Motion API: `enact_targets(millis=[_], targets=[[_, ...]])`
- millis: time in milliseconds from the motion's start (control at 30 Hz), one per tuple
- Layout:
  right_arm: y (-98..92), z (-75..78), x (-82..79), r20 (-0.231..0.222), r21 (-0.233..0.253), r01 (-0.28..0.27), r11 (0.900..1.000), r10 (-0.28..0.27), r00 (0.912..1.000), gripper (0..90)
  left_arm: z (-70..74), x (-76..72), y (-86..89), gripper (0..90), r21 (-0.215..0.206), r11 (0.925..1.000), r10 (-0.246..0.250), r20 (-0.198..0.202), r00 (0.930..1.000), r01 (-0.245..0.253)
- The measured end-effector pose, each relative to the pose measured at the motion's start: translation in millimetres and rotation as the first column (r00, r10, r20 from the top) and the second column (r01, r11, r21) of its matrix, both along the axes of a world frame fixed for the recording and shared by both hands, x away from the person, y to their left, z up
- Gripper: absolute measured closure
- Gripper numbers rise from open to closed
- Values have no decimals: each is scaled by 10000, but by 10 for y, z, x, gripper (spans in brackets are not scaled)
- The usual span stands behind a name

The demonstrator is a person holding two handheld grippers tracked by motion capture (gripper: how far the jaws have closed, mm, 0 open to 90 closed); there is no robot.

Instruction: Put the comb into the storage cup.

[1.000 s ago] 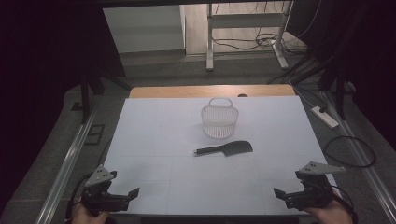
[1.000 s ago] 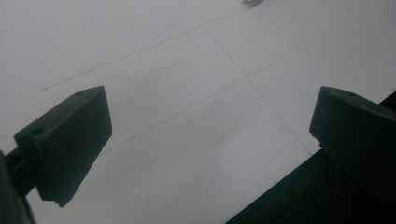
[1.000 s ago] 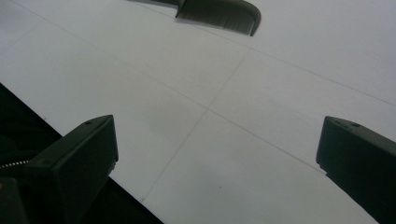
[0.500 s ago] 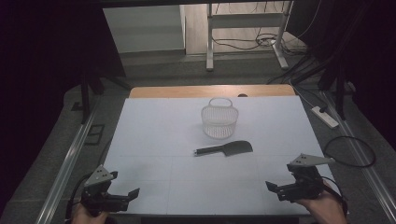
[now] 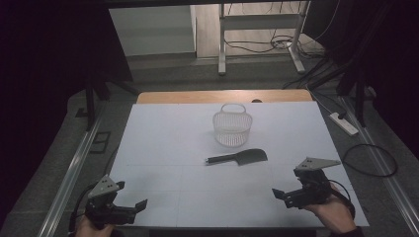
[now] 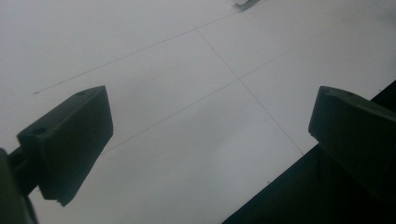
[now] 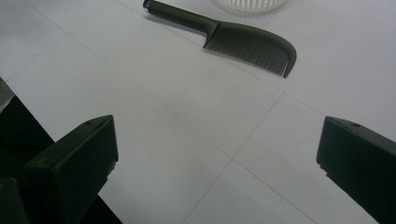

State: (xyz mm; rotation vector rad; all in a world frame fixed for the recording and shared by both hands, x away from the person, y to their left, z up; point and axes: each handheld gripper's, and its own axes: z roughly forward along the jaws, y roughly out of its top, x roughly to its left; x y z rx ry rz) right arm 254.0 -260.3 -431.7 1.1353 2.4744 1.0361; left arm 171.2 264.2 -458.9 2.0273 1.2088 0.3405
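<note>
High view had the whole white counter laid out: a dark comb lay flat near the middle, and just beyond it stood a white wire basket with its handle up, close to the comb but not touching it, and I could not make out anything inside it. At the near left corner the left hand-held gripper hovered at the counter's edge, jaws spread, gripping nothing. At the near right the right hand-held gripper sat low over the counter, held by a hand, well short of the comb.

Left gripper view gave what the high view could not: both black jaws set wide apart, only bare counter and its dark edge between them, and a sliver of the comb at the top.

Right gripper view showed jaws wide too, empty, the comb ahead with teeth facing the camera, the basket base just past it.
</note>
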Motion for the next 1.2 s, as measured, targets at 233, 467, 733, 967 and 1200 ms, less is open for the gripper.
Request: enact_targets(millis=[233,467,733,967,1200], targets=[[100,-9,62,-90,-93,-241,9997,241,9997,0,-2,2,4,8,-77,10000,-1,-27,10000,1],[200,5,148,-150,-222,-688,9974,685,9975,0,-1,2,12,10,-107,9999,-45,-27,10000,45],[289,13,234,-102,-284,-967,9949,964,9953,0,-2,1,18,10,-177,9998,-49,-13,10000,49],[369,-17,312,-271,-243,-1057,9941,1051,9941,0,-1,-1,24,10,-249,9997,-34,-4,10000,33],[477,-49,393,-367,-384,-1177,9923,1163,9925,0,-2,-1,29,11,-294,9996,-35,12,10000,36]])
